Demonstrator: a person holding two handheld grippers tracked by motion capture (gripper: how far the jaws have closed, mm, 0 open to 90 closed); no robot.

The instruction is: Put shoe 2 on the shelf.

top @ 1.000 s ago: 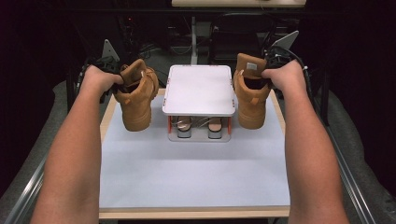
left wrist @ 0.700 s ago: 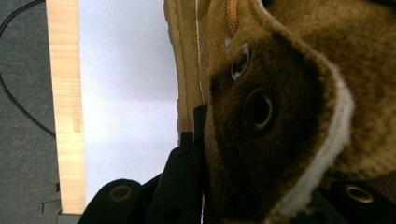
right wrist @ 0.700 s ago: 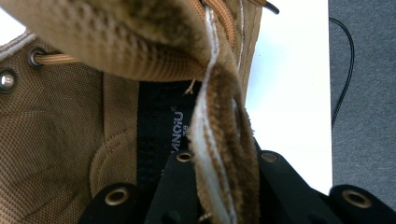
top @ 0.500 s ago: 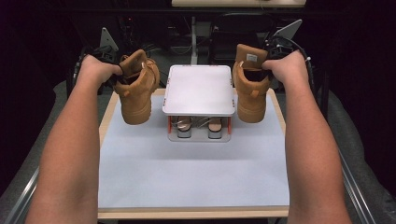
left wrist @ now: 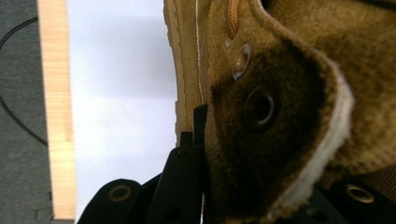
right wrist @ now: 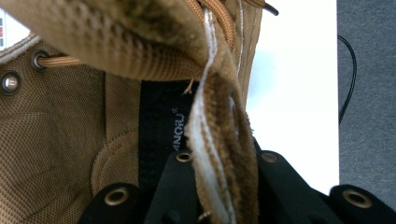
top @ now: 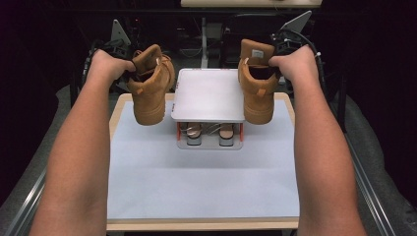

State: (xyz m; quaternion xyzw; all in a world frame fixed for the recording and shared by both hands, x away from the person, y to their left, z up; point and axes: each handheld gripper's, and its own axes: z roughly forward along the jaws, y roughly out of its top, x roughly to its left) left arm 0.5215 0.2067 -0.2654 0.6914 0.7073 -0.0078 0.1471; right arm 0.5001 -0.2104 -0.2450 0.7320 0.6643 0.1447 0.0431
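Either side of the rack (top: 209, 96), I have a boot hanging clear of the mat: left gripper (left wrist: 196, 140) clamped on the left boot (top: 150, 86) collar, right gripper (right wrist: 219, 163) pinching the right boot (top: 255, 81), seemingly by thin lining; that fabric could slip, dropping it

Overhead forward-down; gripper cameras close-up

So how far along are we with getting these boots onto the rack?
Done: both boots are gripped by their collars and held above the mat. In hand: left gripper holds the left boot, right gripper the right boot. Left: setting them down, probably on the rack's white top.
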